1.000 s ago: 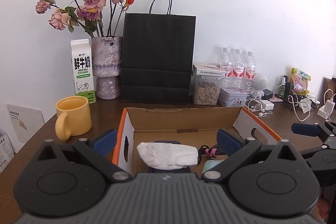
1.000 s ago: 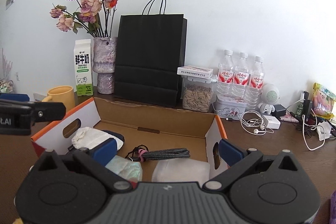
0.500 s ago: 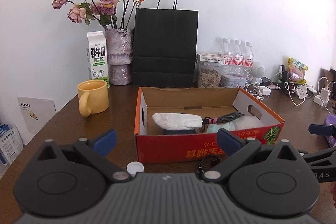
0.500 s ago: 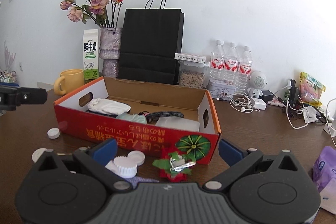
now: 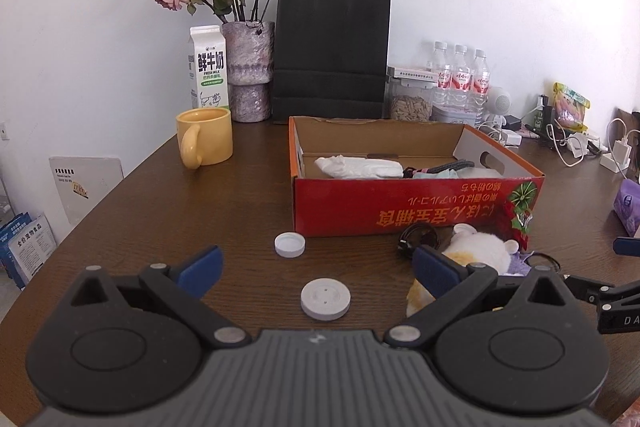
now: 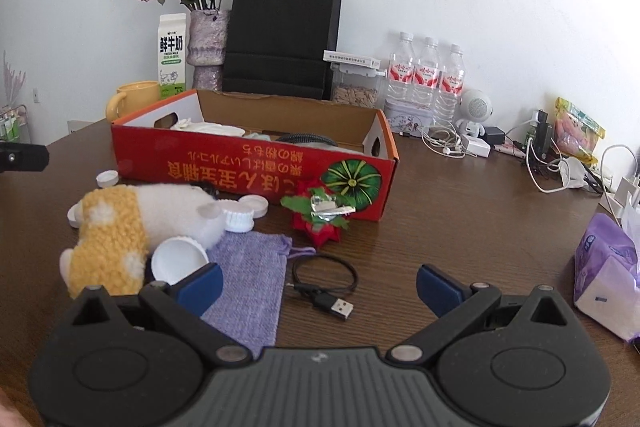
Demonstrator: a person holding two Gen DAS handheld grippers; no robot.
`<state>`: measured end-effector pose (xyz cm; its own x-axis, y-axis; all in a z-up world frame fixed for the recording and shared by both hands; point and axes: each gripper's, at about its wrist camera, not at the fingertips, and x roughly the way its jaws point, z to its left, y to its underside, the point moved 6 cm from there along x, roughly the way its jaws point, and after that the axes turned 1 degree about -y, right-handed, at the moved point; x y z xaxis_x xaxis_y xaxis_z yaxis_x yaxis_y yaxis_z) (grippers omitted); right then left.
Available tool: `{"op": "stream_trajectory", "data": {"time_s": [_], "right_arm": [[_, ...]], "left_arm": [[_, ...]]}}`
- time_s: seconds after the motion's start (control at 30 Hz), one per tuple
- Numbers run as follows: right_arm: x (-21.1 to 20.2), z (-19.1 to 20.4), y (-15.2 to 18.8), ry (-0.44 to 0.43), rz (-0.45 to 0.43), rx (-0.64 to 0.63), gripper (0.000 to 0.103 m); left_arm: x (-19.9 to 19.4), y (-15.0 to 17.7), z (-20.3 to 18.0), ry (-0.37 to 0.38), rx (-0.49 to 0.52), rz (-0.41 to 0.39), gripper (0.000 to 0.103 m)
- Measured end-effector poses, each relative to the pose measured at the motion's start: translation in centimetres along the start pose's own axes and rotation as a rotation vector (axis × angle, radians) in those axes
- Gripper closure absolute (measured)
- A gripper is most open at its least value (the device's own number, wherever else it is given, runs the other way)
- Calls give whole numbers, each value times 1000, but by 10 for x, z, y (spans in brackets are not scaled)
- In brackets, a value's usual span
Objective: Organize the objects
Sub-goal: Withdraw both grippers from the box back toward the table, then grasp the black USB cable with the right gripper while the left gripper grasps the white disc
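Observation:
A red cardboard box (image 5: 416,205) (image 6: 248,167) stands mid-table holding a white cloth (image 5: 360,167) and a braided cable (image 5: 440,167). In front of it lie a yellow-and-white plush toy (image 6: 132,227) (image 5: 476,251), several white bottle caps (image 5: 326,298) (image 6: 178,259), a purple knit pouch (image 6: 248,279), a black USB cable (image 6: 324,279) and a red-green ornament (image 6: 320,215). My left gripper (image 5: 316,267) is open above a white cap, nothing between its fingers. My right gripper (image 6: 318,283) is open over the pouch and USB cable, holding nothing.
A yellow mug (image 5: 206,141), milk carton (image 5: 208,69), vase of dried roses (image 5: 248,67) and black paper bag (image 5: 332,51) line the back. Water bottles (image 6: 426,75), a seed jar, chargers and cords sit back right. A purple tissue pack (image 6: 608,271) lies right.
Both grippers have pulled back from above the box toward the table's near edge and dropped lower; the loose items in front of the box have come into view. Both stay open.

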<state>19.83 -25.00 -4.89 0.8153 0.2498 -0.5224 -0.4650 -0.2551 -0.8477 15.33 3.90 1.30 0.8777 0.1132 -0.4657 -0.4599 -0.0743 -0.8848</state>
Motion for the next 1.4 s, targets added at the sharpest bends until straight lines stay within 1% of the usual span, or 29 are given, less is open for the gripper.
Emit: {"op": "stream_trajectory", "data": {"time_s": [0.13, 0.23, 0.33, 0.37, 0.4, 0.47, 0.53, 0.6, 0.83, 1.0, 1.03, 1.2, 1.4], "right_arm": [[11, -13, 8, 20, 39, 12, 0], [24, -20, 9, 14, 68, 8, 1], [40, -21, 10, -35, 112, -9, 6], [47, -22, 10, -54, 128, -16, 9], [51, -22, 9, -66, 136, -19, 10], [57, -25, 6, -82, 136, -17, 12], [61, -27, 3, -82, 132, -27, 15], [66, -30, 0, -84, 133, -29, 26], [72, -37, 0, -139, 115, 31, 33], [68, -36, 2, -142, 95, 40, 52], [67, -35, 2, -140, 93, 40, 54], [62, -36, 2, -130, 81, 51, 58], [54, -38, 1, -105, 37, 72, 58]], "left_arm": [[2, 7, 9, -23, -5, 23, 0], [1, 8, 14, -34, -14, 25, 0], [2, 8, 16, -41, -17, 29, 0], [2, 9, 17, -43, -18, 31, 0], [2, 9, 17, -45, -18, 32, 0], [2, 10, 19, -49, -19, 36, 0], [3, 10, 21, -54, -21, 39, 0], [4, 11, 23, -59, -26, 42, 0], [7, 13, 24, -64, -32, 56, 0], [9, 14, 21, -59, -26, 60, 0], [9, 15, 21, -60, -26, 60, 0], [11, 17, 20, -62, -25, 70, 0], [15, 20, 18, -60, -24, 80, 0]]}}
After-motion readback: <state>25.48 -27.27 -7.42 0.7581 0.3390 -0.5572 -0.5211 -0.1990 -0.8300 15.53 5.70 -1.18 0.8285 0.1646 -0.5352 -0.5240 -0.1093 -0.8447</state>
